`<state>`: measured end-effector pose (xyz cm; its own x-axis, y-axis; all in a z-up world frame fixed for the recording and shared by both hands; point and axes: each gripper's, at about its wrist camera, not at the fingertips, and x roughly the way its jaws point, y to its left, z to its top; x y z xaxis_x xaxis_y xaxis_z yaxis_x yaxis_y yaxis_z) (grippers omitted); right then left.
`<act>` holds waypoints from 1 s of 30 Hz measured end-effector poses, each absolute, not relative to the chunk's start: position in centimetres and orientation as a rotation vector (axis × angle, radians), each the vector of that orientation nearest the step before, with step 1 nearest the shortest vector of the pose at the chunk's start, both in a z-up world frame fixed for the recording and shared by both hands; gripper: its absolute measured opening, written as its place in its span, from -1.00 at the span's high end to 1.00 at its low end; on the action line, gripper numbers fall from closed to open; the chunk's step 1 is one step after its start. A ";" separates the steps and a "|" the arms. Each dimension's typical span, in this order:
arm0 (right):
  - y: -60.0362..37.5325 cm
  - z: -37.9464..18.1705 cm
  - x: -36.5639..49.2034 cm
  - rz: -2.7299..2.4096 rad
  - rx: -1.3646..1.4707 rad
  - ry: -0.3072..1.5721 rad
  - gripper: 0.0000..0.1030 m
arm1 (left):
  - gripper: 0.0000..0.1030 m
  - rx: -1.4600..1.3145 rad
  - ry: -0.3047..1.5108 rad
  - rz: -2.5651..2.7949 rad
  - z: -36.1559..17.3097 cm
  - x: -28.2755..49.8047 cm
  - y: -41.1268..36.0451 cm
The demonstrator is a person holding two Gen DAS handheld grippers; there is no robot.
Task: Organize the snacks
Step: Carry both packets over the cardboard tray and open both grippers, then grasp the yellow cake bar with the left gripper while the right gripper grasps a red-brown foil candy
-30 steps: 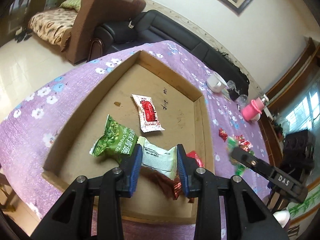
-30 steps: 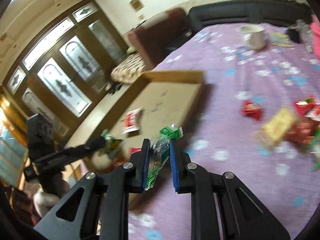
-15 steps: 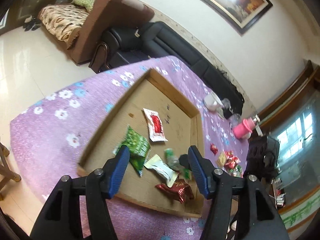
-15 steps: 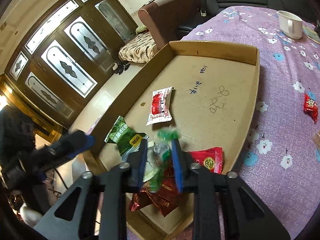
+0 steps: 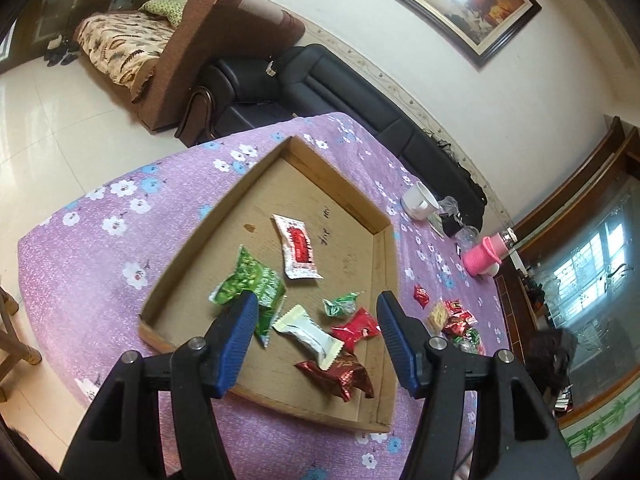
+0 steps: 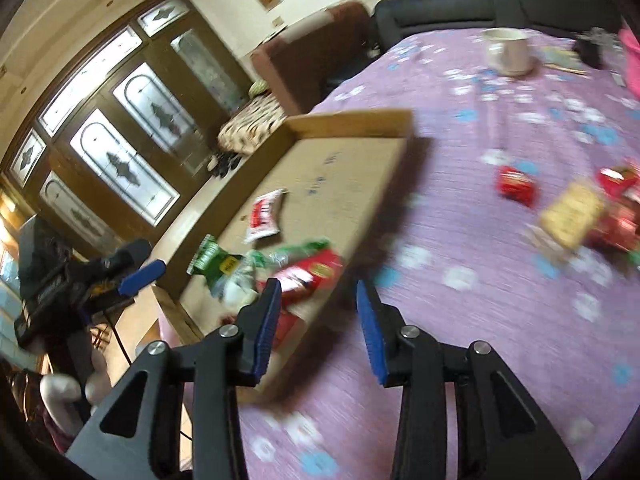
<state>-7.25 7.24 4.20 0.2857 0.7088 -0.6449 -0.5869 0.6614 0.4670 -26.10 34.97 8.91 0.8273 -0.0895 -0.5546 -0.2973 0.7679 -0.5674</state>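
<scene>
A shallow cardboard tray (image 5: 182, 248) lies on the purple flowered table. In it are a green pea packet (image 5: 250, 286), a red-and-white packet (image 5: 298, 246), a white packet (image 5: 308, 334), a small green candy (image 5: 340, 304), a red packet (image 5: 358, 328) and a dark red packet (image 5: 340, 376). My left gripper (image 5: 316, 340) is open and empty, raised above the tray's near end. My right gripper (image 6: 318, 320) is open and empty over the tray's right edge (image 6: 372, 208). Loose snacks (image 6: 572, 212) lie on the cloth to the right.
A white mug (image 5: 418, 202) and a pink bottle (image 5: 482, 258) stand at the table's far side. A black sofa (image 5: 320, 92) and a brown armchair (image 5: 200, 52) lie beyond the table. The left gripper shows in the right wrist view (image 6: 140, 274).
My left gripper let go of the white packet and rose, jaws wide. My right gripper carried the green candy over the tray, released it there, opened and swung right.
</scene>
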 end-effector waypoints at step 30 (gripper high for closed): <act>-3.4 2.3 4.0 0.459 0.266 0.953 0.12 | -0.23 -0.330 0.774 -0.137 10.3 -19.9 20.4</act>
